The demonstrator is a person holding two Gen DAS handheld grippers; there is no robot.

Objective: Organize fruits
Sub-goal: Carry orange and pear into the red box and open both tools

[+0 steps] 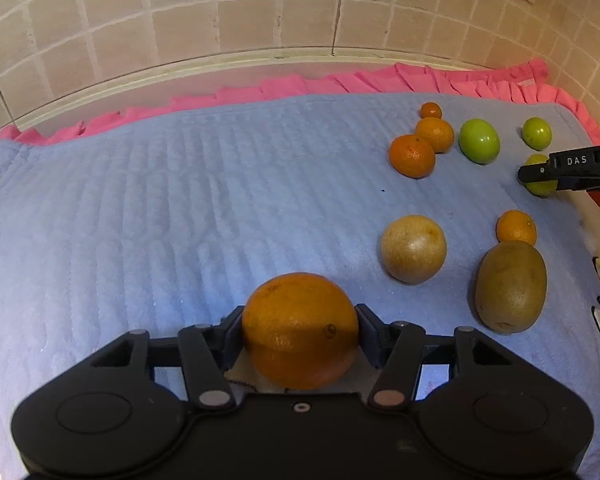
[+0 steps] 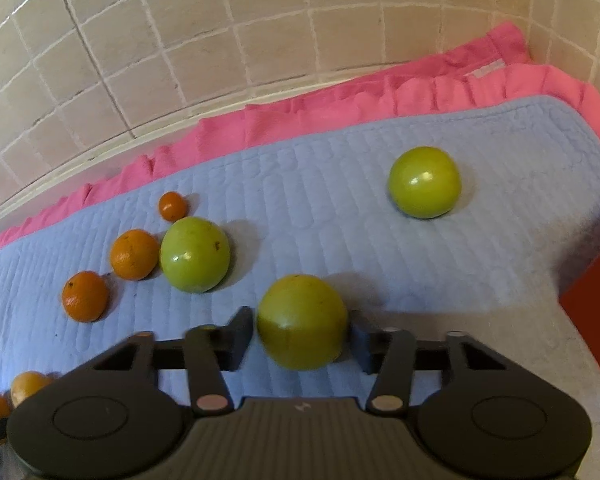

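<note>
the blue quilted mat (image 1: 180, 208), soft and ribbed with stitched lines over a pink frilled cloth (image 1: 280, 84), carries all the fruit on the counter, and the sorting looks partly done: three mandarins (image 1: 412, 156) sit bunched near the far edge, with green fruits (image 2: 195, 254) close by but spread apart. still loose, by my reading, are the fuzzy brown kiwi (image 1: 510, 286), oval and matte, the pale round pear-like fruit (image 1: 413, 249), and one small mandarin (image 1: 516, 227) touching the kiwi. the left gripper (image 1: 300, 330) has its jaws pinching a large dimpled orange (image 1: 300, 330) at the near edge of the mat. the right gripper (image 2: 302, 334) has jaws on either side of a smooth glossy green fruit (image 2: 302, 322), the left one touching it, the right one showing a sliver of gap.
</note>
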